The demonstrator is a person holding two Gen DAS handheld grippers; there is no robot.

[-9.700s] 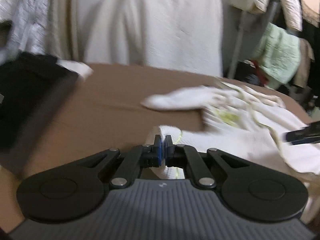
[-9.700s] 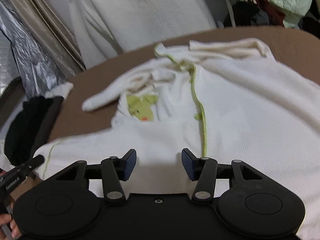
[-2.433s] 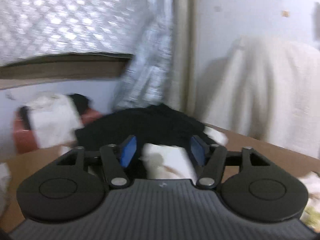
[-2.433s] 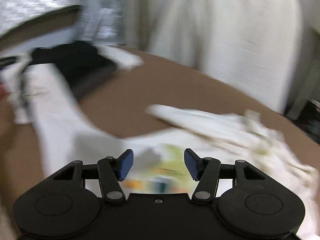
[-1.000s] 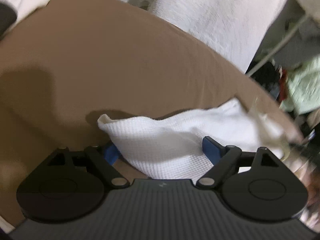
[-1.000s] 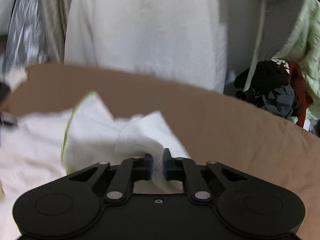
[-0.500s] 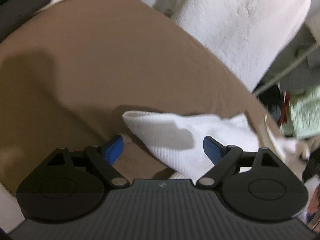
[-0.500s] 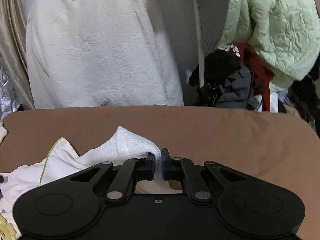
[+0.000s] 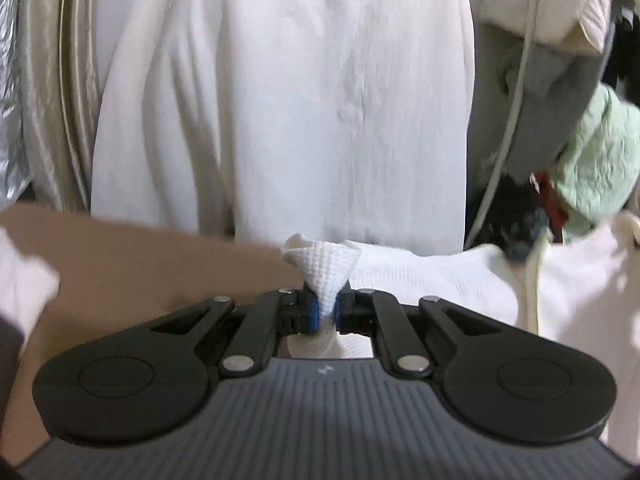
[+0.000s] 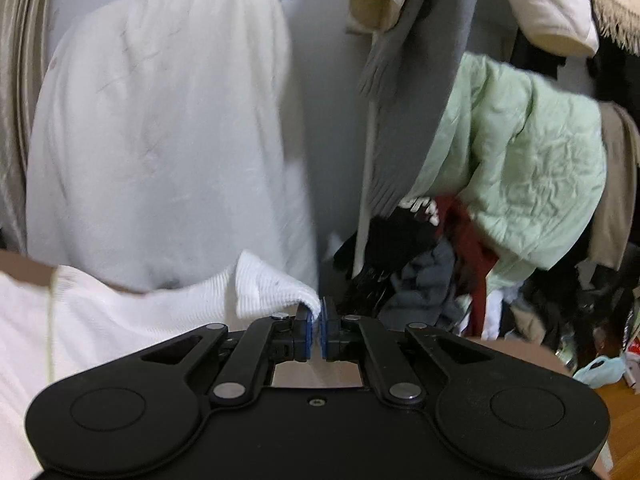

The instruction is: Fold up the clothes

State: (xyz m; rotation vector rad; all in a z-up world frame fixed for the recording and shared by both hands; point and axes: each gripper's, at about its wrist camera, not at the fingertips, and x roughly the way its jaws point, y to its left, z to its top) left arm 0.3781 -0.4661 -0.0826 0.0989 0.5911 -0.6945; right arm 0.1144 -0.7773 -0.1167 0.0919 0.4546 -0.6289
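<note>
A white waffle-knit garment (image 9: 432, 280) with a yellow-green trim is held up off the brown table (image 9: 132, 264). My left gripper (image 9: 327, 310) is shut on a bunched corner of it, which pokes up between the blue pads. In the right wrist view the same white garment (image 10: 132, 320) stretches off to the left, and my right gripper (image 10: 317, 330) is shut on another corner that folds over its left finger. Most of the garment's body lies below the grippers, hidden.
A large white cloth-draped shape (image 10: 160, 140) stands behind the table. A rack piled with a pale green quilted jacket (image 10: 520, 176), grey, black and red clothes (image 10: 420, 248) fills the right. Silver curtains (image 9: 16, 80) hang at the left. Wooden floor (image 10: 620, 412) shows at lower right.
My left gripper has gone from open over the garment's end to shut on it. Both grippers have risen and tilted up, so the table has dropped low in both views.
</note>
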